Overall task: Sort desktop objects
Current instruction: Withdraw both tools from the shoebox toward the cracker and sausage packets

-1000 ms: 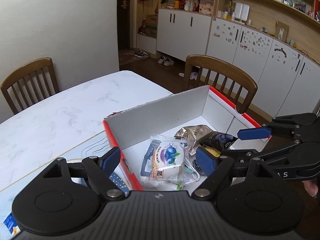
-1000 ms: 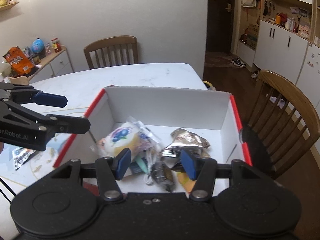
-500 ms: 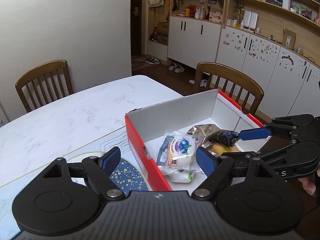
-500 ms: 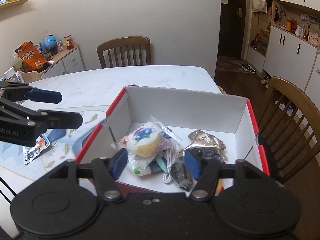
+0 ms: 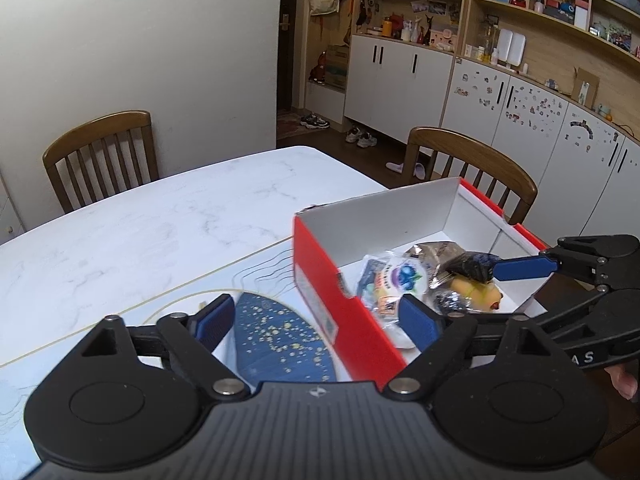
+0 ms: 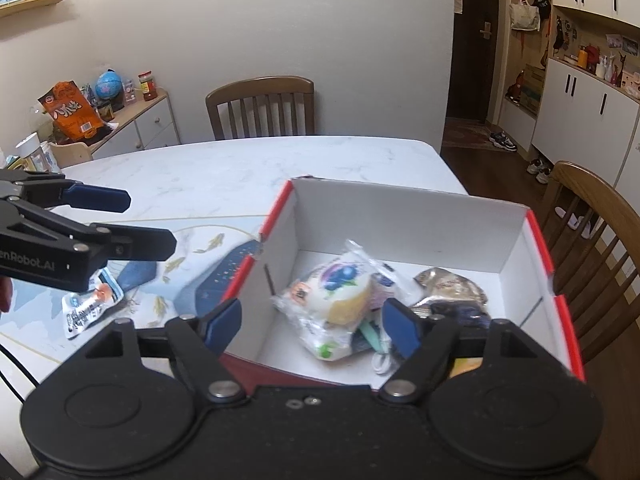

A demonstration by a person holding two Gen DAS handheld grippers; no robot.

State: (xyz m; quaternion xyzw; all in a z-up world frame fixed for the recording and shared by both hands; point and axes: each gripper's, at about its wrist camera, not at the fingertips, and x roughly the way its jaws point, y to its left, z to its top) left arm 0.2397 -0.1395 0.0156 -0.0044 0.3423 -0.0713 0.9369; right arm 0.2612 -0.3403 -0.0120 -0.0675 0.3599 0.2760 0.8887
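A red and white cardboard box (image 6: 400, 216) stands on the table and holds a blueberry snack packet (image 6: 340, 288), a silver foil packet (image 6: 448, 284), a dark packet (image 5: 472, 266), a yellow item (image 5: 476, 292) and a white cable (image 6: 380, 362). My right gripper (image 6: 312, 322) hangs over the box's near left corner. Its jaws are opening, with nothing pressed between them. My left gripper (image 5: 316, 320) is left of the box, above a blue dotted pouch (image 5: 280, 340). Its jaws are opening too and hold nothing. A white sachet (image 6: 88, 308) lies on the placemat.
The marble table (image 5: 160, 220) carries a printed placemat (image 6: 192, 248) under the loose items. Wooden chairs (image 5: 100, 152) stand at the far side and at the right (image 6: 592, 208). A sideboard (image 6: 132, 124) with snacks and a globe is at the back left.
Both grippers have drawn back and to the left, away from the box's middle. Both pairs of jaws stand wider than before. The blue dotted pouch has come into the left wrist view.
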